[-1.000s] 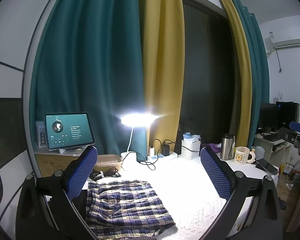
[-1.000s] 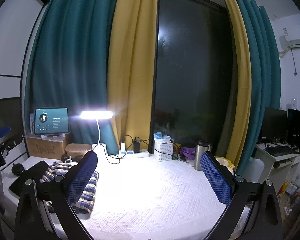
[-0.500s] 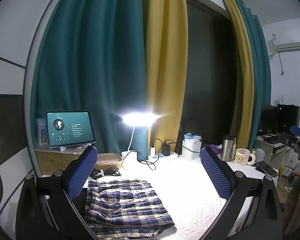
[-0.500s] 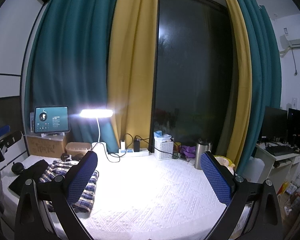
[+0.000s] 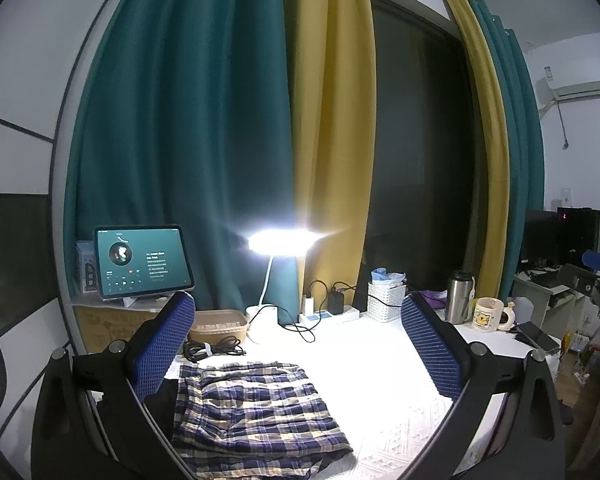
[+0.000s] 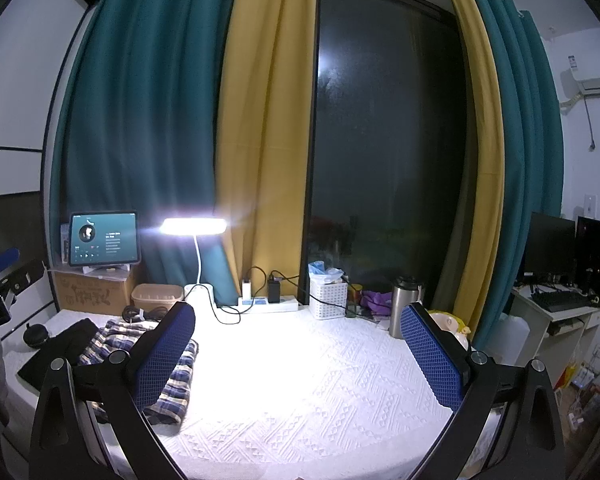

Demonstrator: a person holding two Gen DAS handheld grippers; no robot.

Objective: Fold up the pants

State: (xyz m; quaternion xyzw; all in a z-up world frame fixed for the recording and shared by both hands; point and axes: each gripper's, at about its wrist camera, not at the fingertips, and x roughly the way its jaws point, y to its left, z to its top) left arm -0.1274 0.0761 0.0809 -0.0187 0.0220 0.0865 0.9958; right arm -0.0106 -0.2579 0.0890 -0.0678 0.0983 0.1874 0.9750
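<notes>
The blue-and-cream plaid pants (image 5: 256, 412) are seen lying folded flat on the white textured bench cover (image 6: 312, 384), over on the left part of the bench, with a black piece of cloth (image 6: 62, 346) tucked just beside them on their left. The left gripper (image 5: 304, 350) is held up above the pants with its blue-padded fingers (image 5: 166, 344) spread wide and nothing caught between them. Same deal for the right gripper (image 6: 300, 354): fingers (image 6: 432, 354) wide apart, empty, pointed over the bare middle of the bench, with the pants seen partly behind its left finger. At the back edge a lit white desk lamp (image 5: 282, 242) is found glaring pretty hard, a tablet with a teal screen (image 5: 142, 262) is propped on a cardboard box (image 6: 94, 294), and a white power strip (image 6: 268, 303), a white mesh basket (image 6: 328, 299) and a steel thermos (image 5: 459, 297) are lined up along the curtains. A cream cartoon mug (image 5: 489, 315) is parked right beside the thermos.
</notes>
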